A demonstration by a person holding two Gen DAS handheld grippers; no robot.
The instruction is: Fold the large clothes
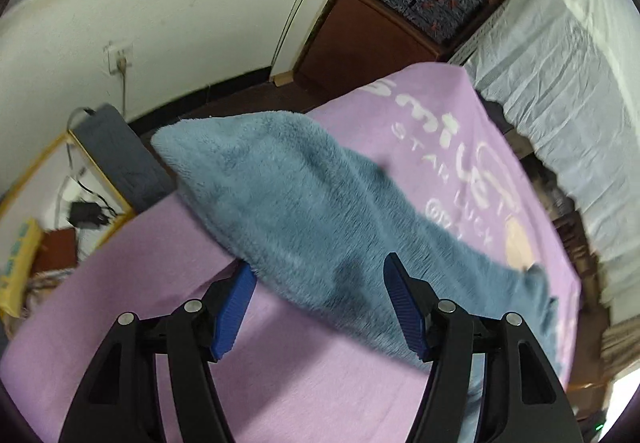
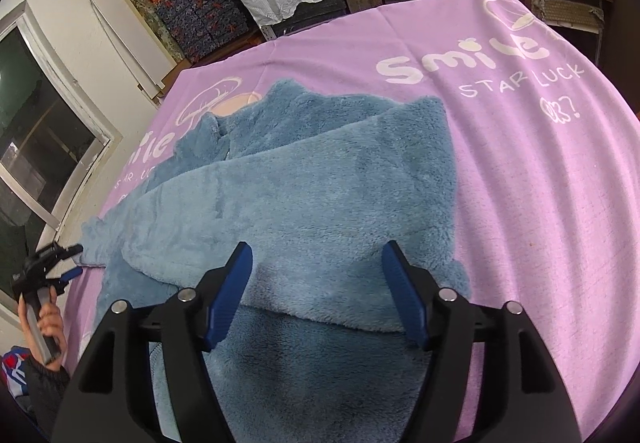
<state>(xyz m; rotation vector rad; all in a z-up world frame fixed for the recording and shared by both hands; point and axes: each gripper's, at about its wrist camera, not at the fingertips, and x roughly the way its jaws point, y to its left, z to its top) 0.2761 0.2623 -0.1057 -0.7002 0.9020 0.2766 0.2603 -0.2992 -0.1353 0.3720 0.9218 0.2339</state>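
Fluffy blue garment lies folded over on purple blanket.

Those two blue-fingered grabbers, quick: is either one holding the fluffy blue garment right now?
Left gripper: open, holding nothing; the blue fleece garment lies beyond its fingers.
Right gripper: open, holding nothing, just above the garment.

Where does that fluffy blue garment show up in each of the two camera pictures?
Left wrist view: the blue garment runs diagonally from upper left to lower right across the middle, ahead of the open left gripper.
Right wrist view: it fills the centre and lower left, under the open right gripper.
Shared landmark: the purple blanket with its white "Smile" lettering.
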